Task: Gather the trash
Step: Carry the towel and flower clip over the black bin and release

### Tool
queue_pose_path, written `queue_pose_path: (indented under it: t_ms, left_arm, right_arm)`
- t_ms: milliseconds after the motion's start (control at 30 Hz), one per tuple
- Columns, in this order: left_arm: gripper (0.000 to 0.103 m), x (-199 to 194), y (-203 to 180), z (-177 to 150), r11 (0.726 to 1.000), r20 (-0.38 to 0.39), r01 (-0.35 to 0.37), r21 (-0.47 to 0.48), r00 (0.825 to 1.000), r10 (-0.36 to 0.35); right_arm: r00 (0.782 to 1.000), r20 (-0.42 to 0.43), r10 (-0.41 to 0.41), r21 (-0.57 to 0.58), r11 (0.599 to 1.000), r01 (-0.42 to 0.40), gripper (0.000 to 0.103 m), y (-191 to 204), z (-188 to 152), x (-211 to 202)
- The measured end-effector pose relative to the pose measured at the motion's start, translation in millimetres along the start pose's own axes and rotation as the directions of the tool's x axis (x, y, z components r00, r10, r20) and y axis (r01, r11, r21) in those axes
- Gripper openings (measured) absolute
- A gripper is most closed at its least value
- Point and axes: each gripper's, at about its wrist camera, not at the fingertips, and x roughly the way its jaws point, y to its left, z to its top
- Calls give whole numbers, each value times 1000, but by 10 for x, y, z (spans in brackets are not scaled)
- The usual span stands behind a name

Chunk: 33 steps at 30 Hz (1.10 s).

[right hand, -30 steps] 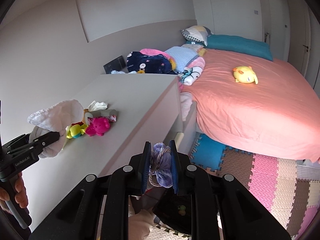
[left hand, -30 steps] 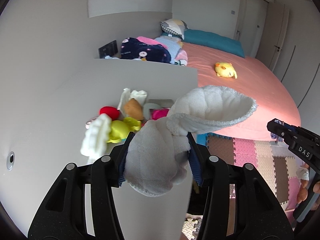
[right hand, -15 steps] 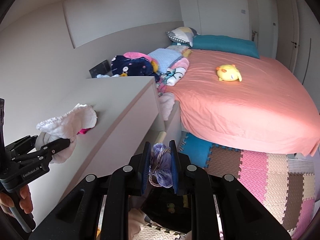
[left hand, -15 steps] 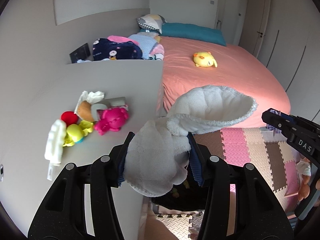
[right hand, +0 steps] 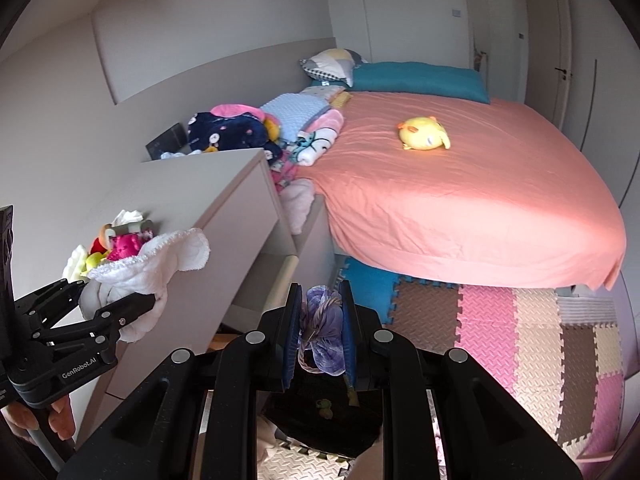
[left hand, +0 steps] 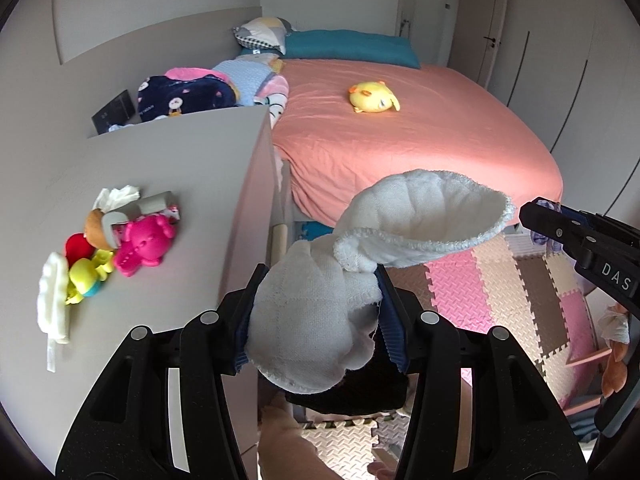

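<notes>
The left gripper (left hand: 318,320) is clenched on a white quilted cloth (left hand: 352,272), held in the air just right of the grey dresser (left hand: 160,168). The right gripper (right hand: 320,334) is clenched on a purple crumpled wad (right hand: 322,328), held above the foam floor mats (right hand: 500,320).

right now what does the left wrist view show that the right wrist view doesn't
Only the left wrist view shows the white cloth up close between the left tongs, and the pink toy in full on the dresser top.

Only the right wrist view shows the purple scrap pinched in the right tongs up close, with a dark bin below them.

Both show the pink bed, the yellow plush, the foam floor mats and the toy pile on the dresser.
</notes>
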Motion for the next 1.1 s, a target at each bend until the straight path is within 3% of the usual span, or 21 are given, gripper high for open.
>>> queue_pose_path:
  t_ms: [500, 933, 967, 1000, 1067, 1100]
  left_arm:
    - [52, 328, -367, -45, 996, -74, 16, 83, 997, -9]
    - [53, 478, -382, -67, 996, -117, 18, 85, 993, -8]
    - [57, 489, -381, -63, 996, -121, 13, 83, 993, -3]
    - [61, 497, -367, -59, 997, -124, 9, 80, 992, 1]
    - [89, 474, -336, -49, 997, -111, -28, 77, 993, 36]
    - [94, 448, -327, -43, 996, -98, -45, 80, 994, 53]
  right_arm:
    - [999, -35, -42, 35, 998, 43, 20, -211, -64, 91]
    - [997, -77, -25, 37, 999, 28, 20, -211, -58, 301]
    - [997, -79, -20, 37, 999, 23, 20, -216, -55, 305]
    - [997, -82, -13, 38, 999, 16, 28, -214, -46, 310]
    - [997, -74, -15, 42, 999, 18, 45, -215, -24, 301]
    - [998, -64, -23, 41, 999, 26, 54, -205, -8, 286]
